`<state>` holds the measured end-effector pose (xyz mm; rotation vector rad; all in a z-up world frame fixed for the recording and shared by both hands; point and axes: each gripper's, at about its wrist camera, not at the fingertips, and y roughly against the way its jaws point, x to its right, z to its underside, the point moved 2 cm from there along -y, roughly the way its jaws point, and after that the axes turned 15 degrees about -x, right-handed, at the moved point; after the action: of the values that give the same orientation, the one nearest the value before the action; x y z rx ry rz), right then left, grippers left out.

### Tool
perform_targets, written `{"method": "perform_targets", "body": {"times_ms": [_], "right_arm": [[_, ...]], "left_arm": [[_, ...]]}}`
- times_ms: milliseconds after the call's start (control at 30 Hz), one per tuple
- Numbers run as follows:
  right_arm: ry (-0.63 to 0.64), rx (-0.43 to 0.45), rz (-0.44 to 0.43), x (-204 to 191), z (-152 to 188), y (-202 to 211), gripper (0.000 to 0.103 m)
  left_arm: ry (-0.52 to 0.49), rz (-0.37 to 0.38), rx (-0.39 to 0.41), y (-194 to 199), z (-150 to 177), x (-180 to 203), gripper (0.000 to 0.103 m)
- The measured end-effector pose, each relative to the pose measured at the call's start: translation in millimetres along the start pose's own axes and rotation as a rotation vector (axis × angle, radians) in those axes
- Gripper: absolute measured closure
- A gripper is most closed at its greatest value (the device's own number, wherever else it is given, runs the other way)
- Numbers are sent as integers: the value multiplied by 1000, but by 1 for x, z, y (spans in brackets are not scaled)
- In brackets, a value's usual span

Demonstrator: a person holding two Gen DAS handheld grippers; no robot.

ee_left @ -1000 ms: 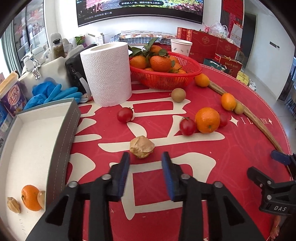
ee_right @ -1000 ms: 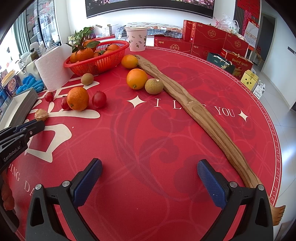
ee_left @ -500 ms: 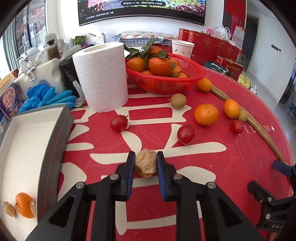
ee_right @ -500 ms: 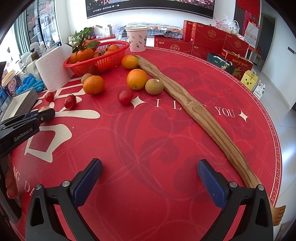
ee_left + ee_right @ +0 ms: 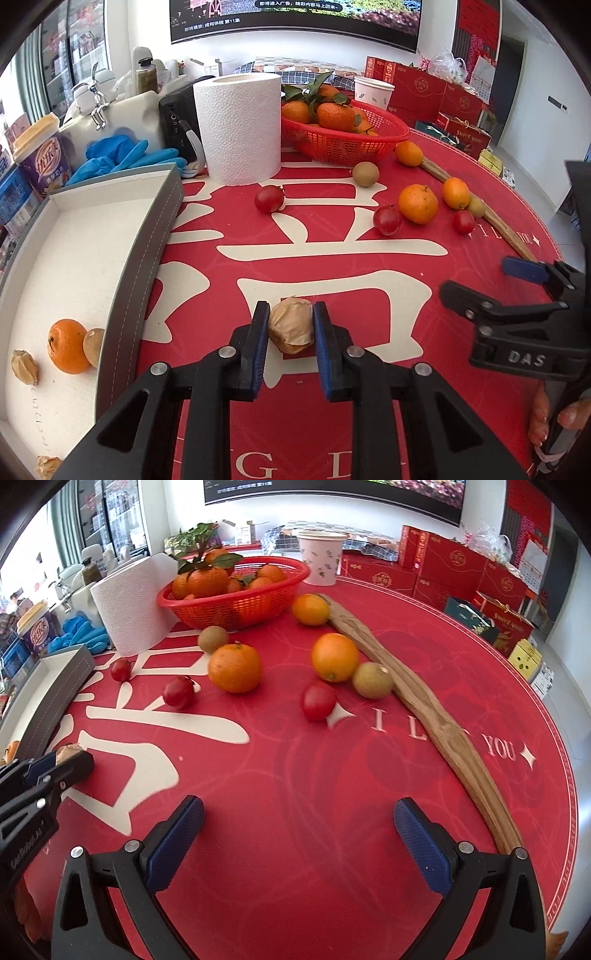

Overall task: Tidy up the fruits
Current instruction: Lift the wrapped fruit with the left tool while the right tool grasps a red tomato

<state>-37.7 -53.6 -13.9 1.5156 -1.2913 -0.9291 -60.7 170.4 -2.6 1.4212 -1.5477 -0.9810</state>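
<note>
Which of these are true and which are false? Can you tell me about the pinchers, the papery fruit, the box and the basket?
1. The left gripper is shut on a husked physalis. True.
2. The right gripper holds a cherry tomato. False: its jaws stand wide open, empty.
3. The grey box already holds an orange. True.
4. The red basket is empty. False: it holds leafy mandarins.
5. The paper towel roll lies on its side. False: it stands upright.

Right gripper (image 5: 297, 836) jaws wide over red tablecloth (image 5: 332, 775).
</note>
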Motion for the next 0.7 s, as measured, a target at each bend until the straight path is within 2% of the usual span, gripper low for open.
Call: {"method": "perform_targets", "body": {"times_ms": [133,333,500,567,633,700], "right_arm": [[9,6,-4,-21,-27,-10,0],[32,22,-32,-43,-44,-17,0],[-34,39,-122,-30,-48,-15,0],[-26,30,-111,-33,-47,-14,1],[-8,25,-99,-41,-43,-12,7],[-10,24,-98,-46,-39,-11,8]], "left_arm": [[24,2,11,3,7,-9,77],[52,27,19,4,8,-16,77],[46,29,27,3,9,-16,77],[49,30,27,4,9,-16,77],[57,29,26,4,10,-18,76],[66,28,28,4,11,-20,76]]}}
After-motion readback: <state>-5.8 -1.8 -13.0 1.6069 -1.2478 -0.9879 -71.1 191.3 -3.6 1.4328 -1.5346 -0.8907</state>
